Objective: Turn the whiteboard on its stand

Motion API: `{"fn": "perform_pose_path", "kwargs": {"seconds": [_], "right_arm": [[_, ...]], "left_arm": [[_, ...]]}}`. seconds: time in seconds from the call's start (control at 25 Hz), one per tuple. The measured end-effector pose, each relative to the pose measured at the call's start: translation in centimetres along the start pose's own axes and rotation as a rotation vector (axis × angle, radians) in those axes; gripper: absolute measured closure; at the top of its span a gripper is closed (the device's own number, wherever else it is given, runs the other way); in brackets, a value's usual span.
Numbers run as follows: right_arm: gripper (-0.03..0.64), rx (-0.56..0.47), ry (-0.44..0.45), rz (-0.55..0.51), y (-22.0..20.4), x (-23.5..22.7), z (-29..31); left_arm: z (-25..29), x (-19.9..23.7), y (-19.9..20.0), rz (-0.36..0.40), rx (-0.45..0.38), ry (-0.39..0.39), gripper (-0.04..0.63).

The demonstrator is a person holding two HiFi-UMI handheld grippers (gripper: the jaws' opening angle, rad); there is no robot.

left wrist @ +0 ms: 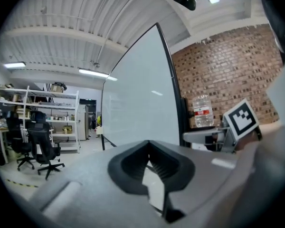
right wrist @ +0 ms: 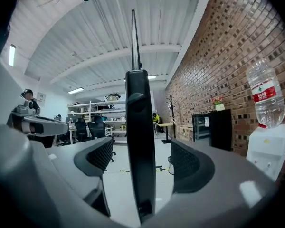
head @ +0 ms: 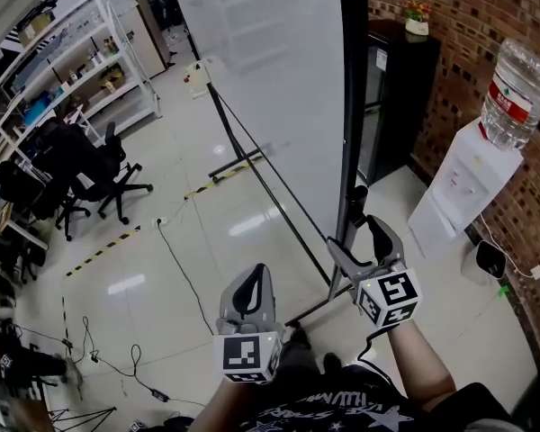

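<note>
The whiteboard stands upright on its black stand on the pale tiled floor. It runs away from the person, with its black side frame at the near end. That frame (seen edge-on in the right gripper view) rises as a dark post between the fingers of the right gripper. The fingers are spread wide, and a gap shows on either side of the post, so neither pad touches it. The left gripper hangs to the left of the right one and lower in the head view, clear of the board. Its fingers are closed together with nothing between them.

Just past the board's near edge stands a black cabinet against the brick wall. A white water dispenser with a bottle on top stands further right. Cables trail over the floor to the left. Beyond them are black office chairs and white shelves.
</note>
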State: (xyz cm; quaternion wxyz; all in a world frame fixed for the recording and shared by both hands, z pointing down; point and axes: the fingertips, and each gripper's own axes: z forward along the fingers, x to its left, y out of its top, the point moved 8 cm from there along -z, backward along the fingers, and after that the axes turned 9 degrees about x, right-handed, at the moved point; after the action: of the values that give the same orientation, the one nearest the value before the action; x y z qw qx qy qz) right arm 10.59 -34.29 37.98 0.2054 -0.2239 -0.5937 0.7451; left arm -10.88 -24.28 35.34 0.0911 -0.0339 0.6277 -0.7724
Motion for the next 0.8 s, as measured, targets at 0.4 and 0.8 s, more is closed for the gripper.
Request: {"fn": "perform_pose_path", "kwargs": {"seconds": [0.4,0.8], "right_arm": [[0.269,-0.024,-0.099,-0.034,0.7,-0.6,4.1],[0.512,-0.079,-0.155,-0.084,1.0,0.3,4.1]], "left_arm": [[4.7,3.3,1.1,-0.013,-0.001,-0.063,0.591],[7.6,3.7,1.1,-0.015,0.013,-0.111,0.591]]}}
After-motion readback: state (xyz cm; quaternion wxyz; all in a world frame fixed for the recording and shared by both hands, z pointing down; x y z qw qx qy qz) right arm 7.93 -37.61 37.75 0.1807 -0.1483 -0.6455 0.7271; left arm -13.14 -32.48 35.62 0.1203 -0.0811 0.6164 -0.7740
